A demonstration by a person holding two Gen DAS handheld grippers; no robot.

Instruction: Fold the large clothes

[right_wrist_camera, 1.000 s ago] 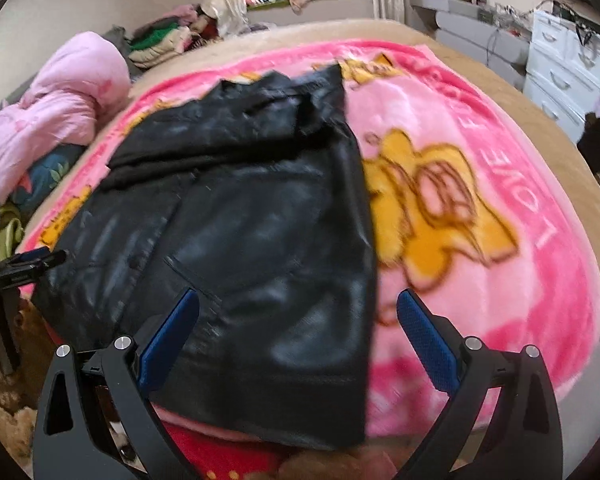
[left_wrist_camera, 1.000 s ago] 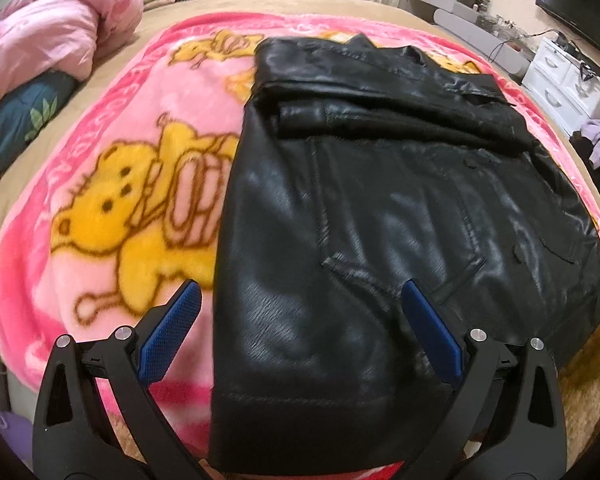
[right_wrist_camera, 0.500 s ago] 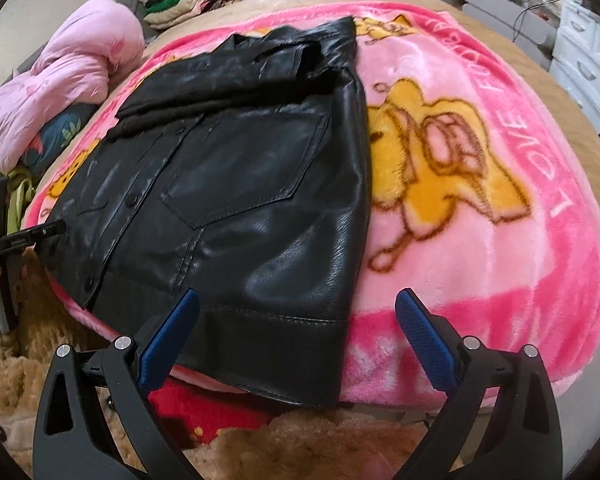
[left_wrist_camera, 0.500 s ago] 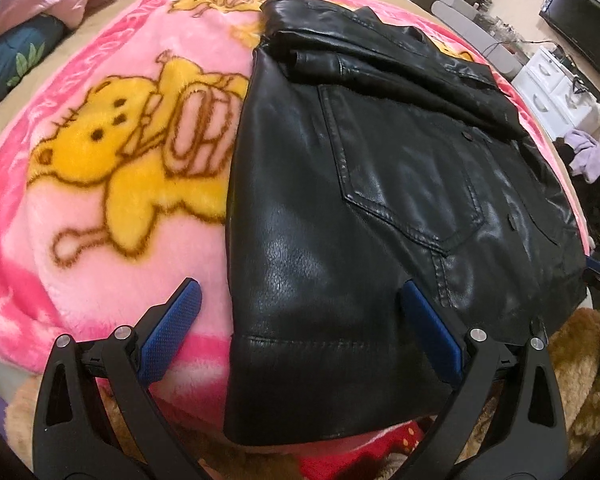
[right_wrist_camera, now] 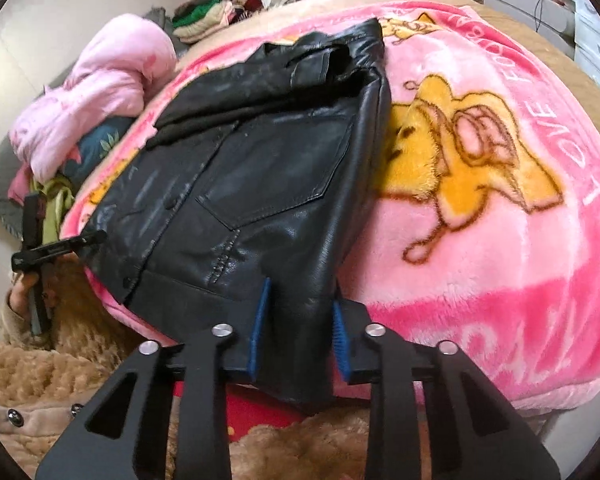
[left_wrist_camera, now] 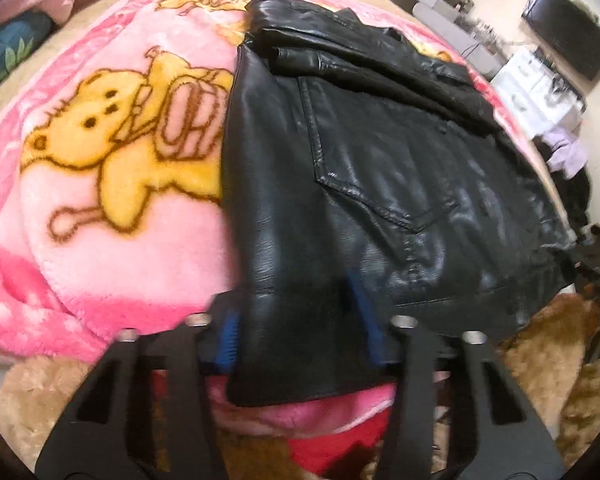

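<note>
A black leather jacket [left_wrist_camera: 380, 168] lies folded lengthwise on a pink cartoon-bear blanket [left_wrist_camera: 100, 220], its hem hanging over the near bed edge. My left gripper [left_wrist_camera: 296, 332] has its blue-padded jaws closed in on the hem's left corner. In the right wrist view the jacket [right_wrist_camera: 268, 184] fills the middle, and my right gripper [right_wrist_camera: 298, 332] is shut on the hem's right corner. The left gripper also shows at the far left of that view [right_wrist_camera: 56, 246], at the jacket's other corner.
A pink duvet [right_wrist_camera: 100, 96] and piled clothes [right_wrist_camera: 208, 16] lie at the bed's far left. White drawers [left_wrist_camera: 540, 84] and a dark TV [left_wrist_camera: 568, 48] stand at the right. Tan fleece [right_wrist_camera: 320, 452] and red cloth [left_wrist_camera: 340, 444] lie below the bed edge.
Both grippers moved down and forward to the jacket's hem and closed their jaws from wide open onto its two near corners.
</note>
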